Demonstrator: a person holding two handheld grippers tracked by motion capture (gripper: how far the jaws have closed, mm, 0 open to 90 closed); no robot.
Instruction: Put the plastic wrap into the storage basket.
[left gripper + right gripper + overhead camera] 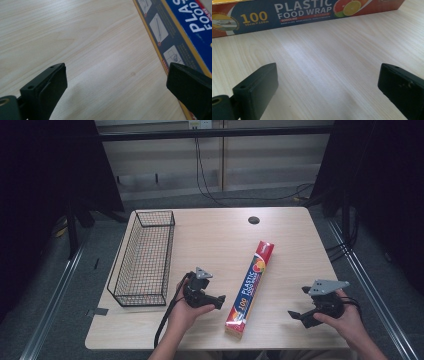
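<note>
A long box of plastic food wrap (251, 287), blue and red with fruit printed on it, lies lengthwise on the wooden table (220, 235). My left gripper (220, 301) rests just to its left, jaws open wide and pointing at the box. In the left gripper view the box (180, 27) lies ahead at the right, behind the right jaw, and the left gripper (116, 82) has bare table between its jaws. My right gripper (296, 316) sits to the right of the box, open and apart from it. The box (297, 11) crosses the top of the right gripper view, beyond the empty right gripper (328, 85).
A black wire basket (143, 257) stands empty along the table's left side. A dark round hole (253, 220) sits near the far edge. Cables trail on the floor behind the table, and dark curtains hang at both sides.
</note>
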